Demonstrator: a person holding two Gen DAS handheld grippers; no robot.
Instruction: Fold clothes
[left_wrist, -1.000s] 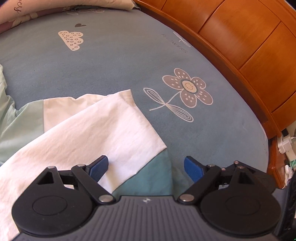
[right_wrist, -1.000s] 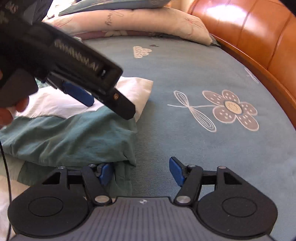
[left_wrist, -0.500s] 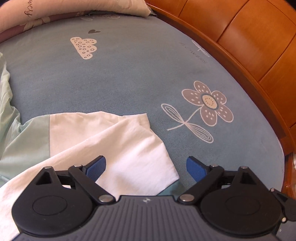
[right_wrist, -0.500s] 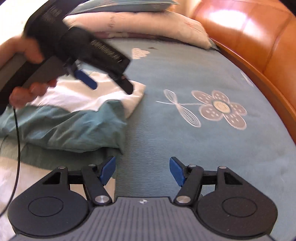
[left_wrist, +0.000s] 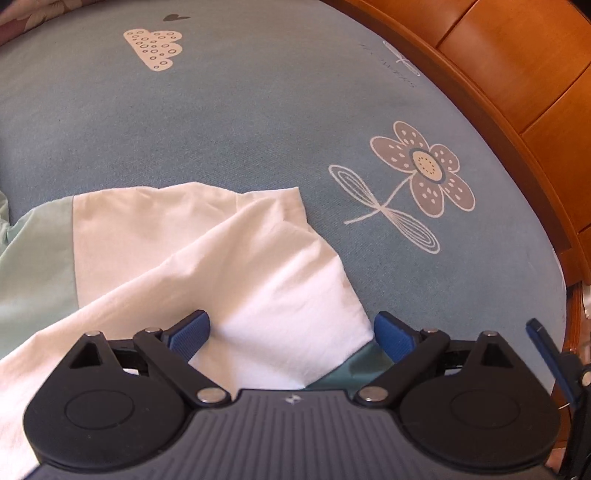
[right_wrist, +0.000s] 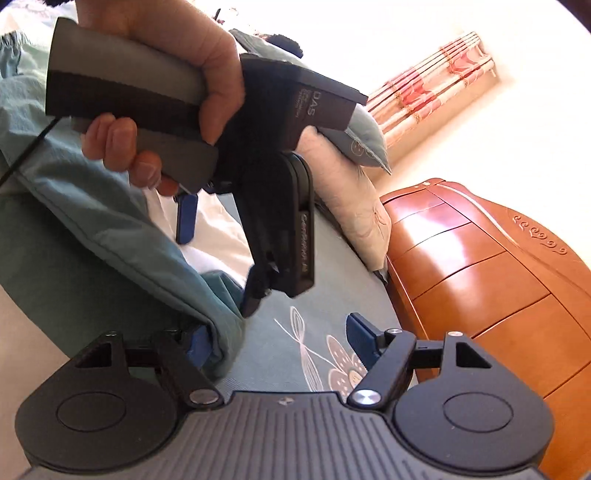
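Releasing the folded garment (left_wrist: 207, 258) on the bed (left_wrist: 258, 110).
Both claws are held apart: left claw (left_wrist: 291, 332) open over the white sleeve, right claw (right_wrist: 279, 341) opening beside the teal fold, nothing pinched.

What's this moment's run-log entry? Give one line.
task: fold clothes | left tool: open over white panel | right tool: opening, teal fold against one pad, ungripped | surface: blue bedsheet

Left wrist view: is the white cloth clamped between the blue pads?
No. The left gripper stands wide open over the white cloth, its blue pads apart and not pressing it.
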